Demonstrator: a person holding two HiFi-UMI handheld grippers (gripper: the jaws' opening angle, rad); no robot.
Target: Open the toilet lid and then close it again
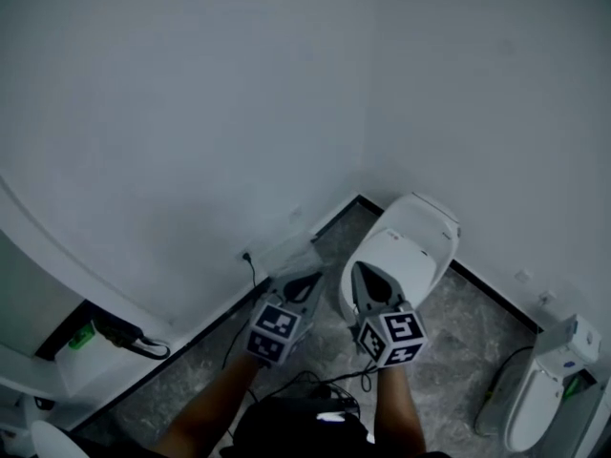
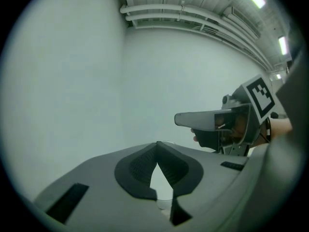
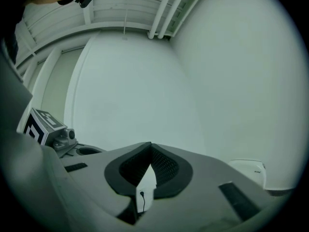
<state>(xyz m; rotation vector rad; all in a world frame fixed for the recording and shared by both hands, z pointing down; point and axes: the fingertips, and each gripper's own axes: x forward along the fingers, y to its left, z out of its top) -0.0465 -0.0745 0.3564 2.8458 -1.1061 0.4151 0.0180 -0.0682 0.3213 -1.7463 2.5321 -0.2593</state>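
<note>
Over floor [image 1: 458, 337], left hand-held gripper [image 1: 307, 281] and right hand-held gripper [image 1: 363, 271] both clamped together, empty; toilet lid [image 1: 409, 241] down, 1 o'clock of right.

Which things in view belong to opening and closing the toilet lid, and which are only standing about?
For the job:
- toilet lid, down
- left gripper, shut, empty
- right gripper, shut, empty

Just standing about:
- white fixture at the right edge
- wall socket with its black cable
- green item at the left
</note>
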